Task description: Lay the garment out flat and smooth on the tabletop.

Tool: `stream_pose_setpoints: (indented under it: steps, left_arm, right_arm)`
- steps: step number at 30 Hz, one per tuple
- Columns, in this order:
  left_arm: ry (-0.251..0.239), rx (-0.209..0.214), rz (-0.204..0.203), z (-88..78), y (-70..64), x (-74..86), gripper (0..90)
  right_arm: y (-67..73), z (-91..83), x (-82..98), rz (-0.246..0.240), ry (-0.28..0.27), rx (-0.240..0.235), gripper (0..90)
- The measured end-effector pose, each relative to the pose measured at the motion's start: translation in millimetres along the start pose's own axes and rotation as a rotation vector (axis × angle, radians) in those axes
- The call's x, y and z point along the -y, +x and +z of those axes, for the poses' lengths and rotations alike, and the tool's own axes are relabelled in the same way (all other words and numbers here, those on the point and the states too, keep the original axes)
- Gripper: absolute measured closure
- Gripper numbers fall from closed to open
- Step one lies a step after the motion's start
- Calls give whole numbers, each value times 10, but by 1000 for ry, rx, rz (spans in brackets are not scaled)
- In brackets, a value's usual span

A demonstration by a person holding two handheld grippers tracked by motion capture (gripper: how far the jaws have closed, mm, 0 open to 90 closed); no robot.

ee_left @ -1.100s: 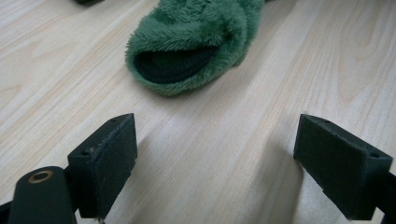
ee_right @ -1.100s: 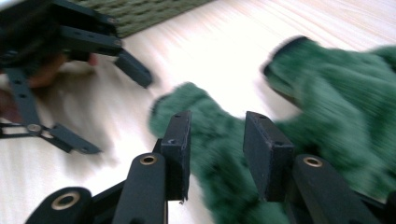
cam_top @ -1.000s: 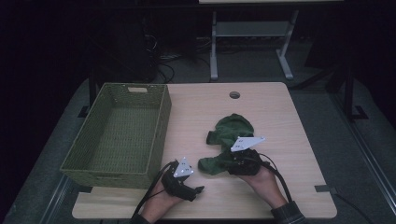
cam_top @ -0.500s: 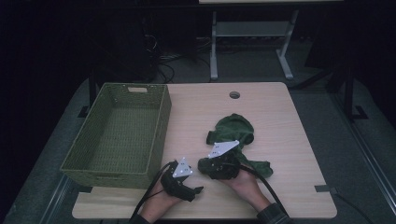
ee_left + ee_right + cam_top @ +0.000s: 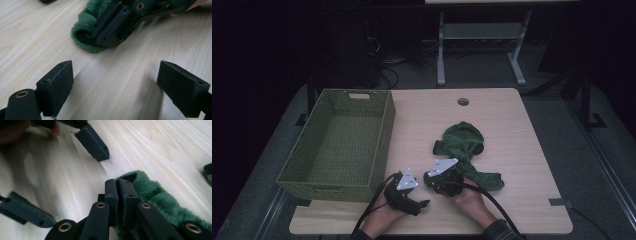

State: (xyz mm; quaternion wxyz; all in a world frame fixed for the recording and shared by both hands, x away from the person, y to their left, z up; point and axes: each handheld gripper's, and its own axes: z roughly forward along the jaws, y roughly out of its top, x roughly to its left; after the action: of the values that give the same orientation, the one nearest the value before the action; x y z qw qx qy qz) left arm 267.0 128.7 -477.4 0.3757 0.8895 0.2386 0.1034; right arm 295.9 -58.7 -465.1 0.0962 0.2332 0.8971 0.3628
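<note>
Since the right tongs (image 5: 117, 192) have just been closing and now pinch its rolled edge, the limp, light green cloth (image 5: 464, 145) should lift easily; the left tongs (image 5: 115, 87), at nine o'clock, gape empty

**Green fleece garment, crumpled on the table**

Dark green, plush and fuzzy garment (image 5: 464, 145), lying rumpled on the light wood. Bunched in a rounded heap toward 12 o'clock, with one long sleeve-like strip trailing out flat toward 5 o'clock. Nearest end rolled into a soft tubular fold (image 5: 86, 35), open at its mouth, resting flat against the tabletop.
</note>
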Motion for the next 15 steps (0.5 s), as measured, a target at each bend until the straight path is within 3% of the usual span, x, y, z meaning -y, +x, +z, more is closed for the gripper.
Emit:
stream_pose_setpoints:
  steps: [8,15]
  left_arm:
    - [-6,2,-11,6,-6,2,130]
    - [-6,1,-7,5,-3,0,130]
  right_arm:
    - [-34,-196,-32,55,-94,-74,852]
    - [-130,-453,-20,82,-183,-77,848]
